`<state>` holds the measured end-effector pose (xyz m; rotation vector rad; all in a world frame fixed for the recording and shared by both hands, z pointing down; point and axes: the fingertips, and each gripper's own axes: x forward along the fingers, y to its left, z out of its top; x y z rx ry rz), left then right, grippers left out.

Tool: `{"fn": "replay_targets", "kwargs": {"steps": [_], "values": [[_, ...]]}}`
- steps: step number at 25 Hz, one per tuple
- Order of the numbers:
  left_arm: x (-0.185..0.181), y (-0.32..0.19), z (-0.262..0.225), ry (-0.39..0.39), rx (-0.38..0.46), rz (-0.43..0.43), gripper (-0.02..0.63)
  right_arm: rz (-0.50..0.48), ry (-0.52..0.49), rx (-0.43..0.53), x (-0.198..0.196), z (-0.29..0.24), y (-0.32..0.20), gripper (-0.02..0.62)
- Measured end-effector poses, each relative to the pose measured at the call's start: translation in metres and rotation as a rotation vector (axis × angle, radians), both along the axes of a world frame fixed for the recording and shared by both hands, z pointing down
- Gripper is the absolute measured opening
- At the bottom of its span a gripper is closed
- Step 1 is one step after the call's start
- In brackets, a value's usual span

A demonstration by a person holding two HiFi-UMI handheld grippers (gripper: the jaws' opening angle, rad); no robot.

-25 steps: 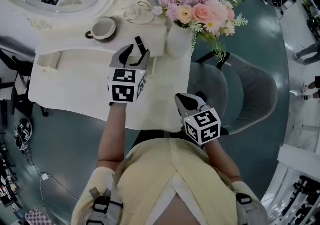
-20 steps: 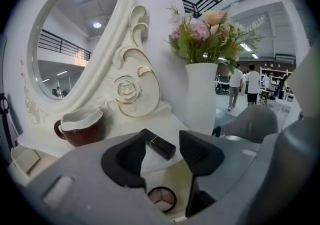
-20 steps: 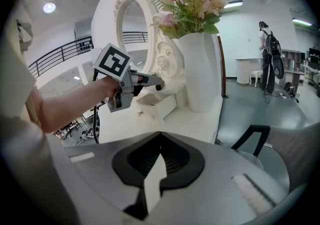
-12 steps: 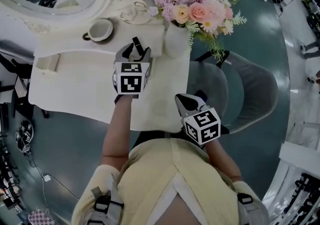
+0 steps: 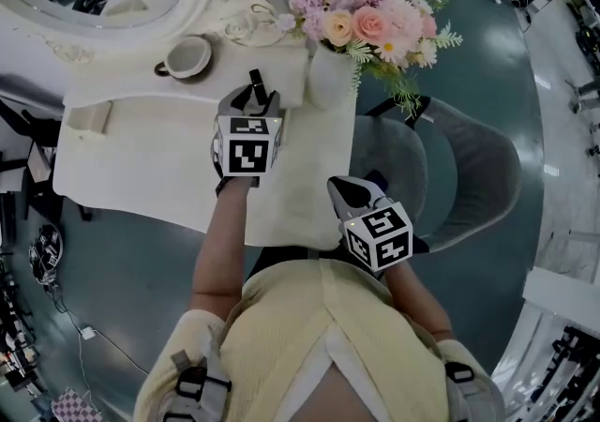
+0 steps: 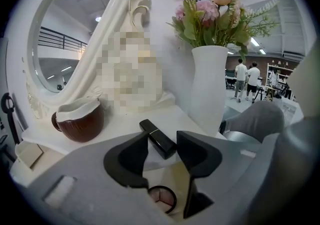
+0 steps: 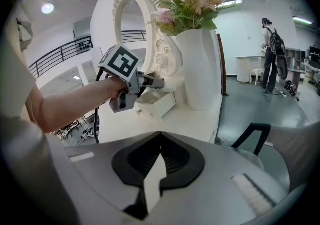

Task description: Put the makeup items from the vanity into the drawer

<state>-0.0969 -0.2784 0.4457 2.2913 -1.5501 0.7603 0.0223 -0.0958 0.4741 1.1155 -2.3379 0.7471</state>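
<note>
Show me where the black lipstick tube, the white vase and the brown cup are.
black lipstick tube (image 6: pixel 157 138): left gripper view, middle of its body
white vase (image 6: pixel 210 89): left gripper view, middle of its wall
brown cup (image 6: pixel 80 126): left gripper view, its front wall

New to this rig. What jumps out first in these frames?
Pink flowers in a white vase, back right on the vanity, beside the oval mirror. In front, the left gripper is closing around a black lipstick on the shelf, not yet gripping; the right gripper hangs shut by the near edge.
</note>
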Motion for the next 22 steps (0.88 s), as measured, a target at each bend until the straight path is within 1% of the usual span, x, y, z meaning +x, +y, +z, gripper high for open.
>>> {"fn": "replay_targets", "kwargs": {"steps": [8,13,16,22], "values": [[-0.008,0.002,0.001,-0.038,0.019,-0.005,0.129,-0.016,0.001,-0.001,-0.003,0.002,-0.001,0.003],[-0.010,0.006,-0.007,-0.080,0.071,0.013,0.110,-0.031,-0.001,-0.001,-0.008,0.002,-0.002,0.003],[-0.009,0.008,-0.012,-0.112,0.105,0.051,0.103,-0.041,-0.003,-0.001,-0.011,0.002,-0.002,0.003],[-0.005,0.023,-0.032,-0.080,0.155,0.111,0.101,-0.051,-0.003,0.001,-0.014,0.001,-0.004,0.003]]}}
